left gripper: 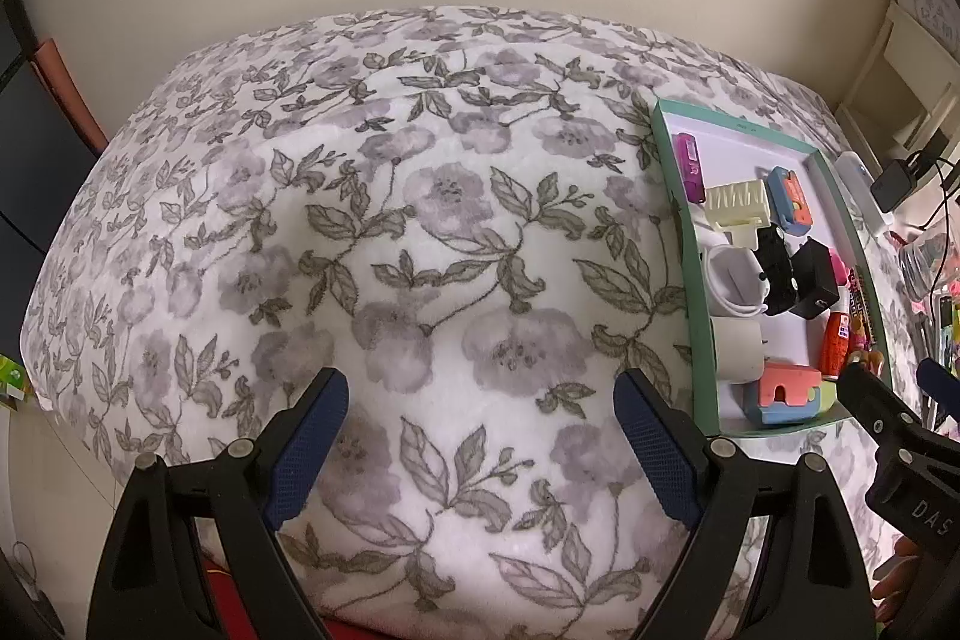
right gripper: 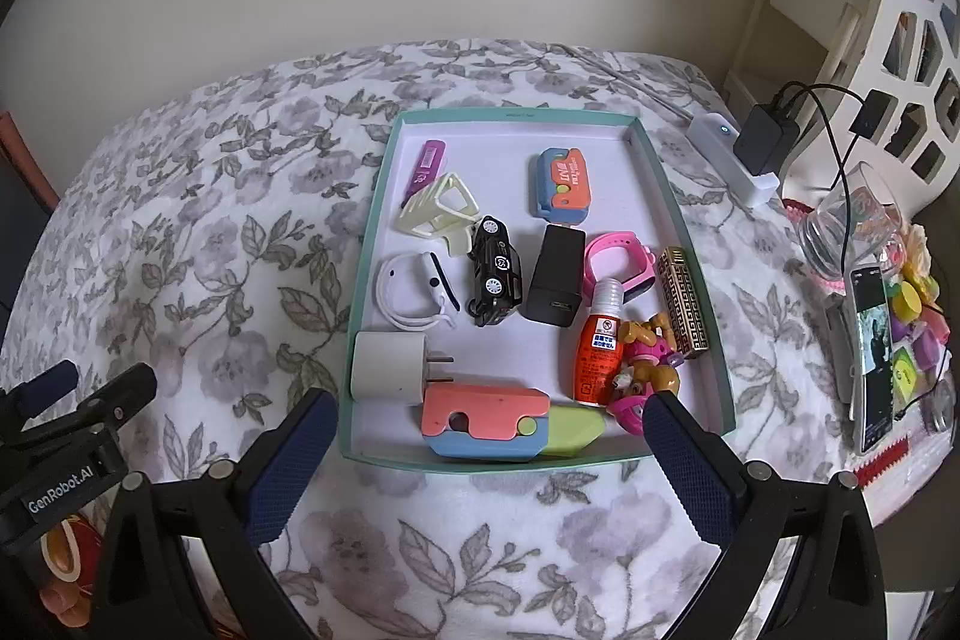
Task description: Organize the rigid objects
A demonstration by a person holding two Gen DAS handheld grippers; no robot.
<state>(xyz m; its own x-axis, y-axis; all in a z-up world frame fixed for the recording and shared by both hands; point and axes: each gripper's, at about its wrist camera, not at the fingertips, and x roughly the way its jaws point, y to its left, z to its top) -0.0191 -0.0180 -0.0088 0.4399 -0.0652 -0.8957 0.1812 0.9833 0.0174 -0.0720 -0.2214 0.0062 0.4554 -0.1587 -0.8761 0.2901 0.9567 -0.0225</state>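
A teal-rimmed box tray (right gripper: 654,160) lies on the floral cloth and holds several small objects: a black toy car (right gripper: 495,271), a black charger (right gripper: 555,283), a white plug (right gripper: 387,367), an orange bottle (right gripper: 597,349), a pink-blue block (right gripper: 483,421), a purple stick (right gripper: 427,163), a pink watch (right gripper: 618,262). My right gripper (right gripper: 486,448) is open and empty, at the tray's near edge. My left gripper (left gripper: 480,436) is open and empty over bare cloth, left of the tray (left gripper: 672,196).
A white power strip (right gripper: 729,154) with a black adapter (right gripper: 765,139) lies right of the tray. A phone (right gripper: 873,358), a glass jar (right gripper: 852,220) and colourful small items (right gripper: 915,316) sit at the far right. The cloth (left gripper: 390,220) drops off at the left edge.
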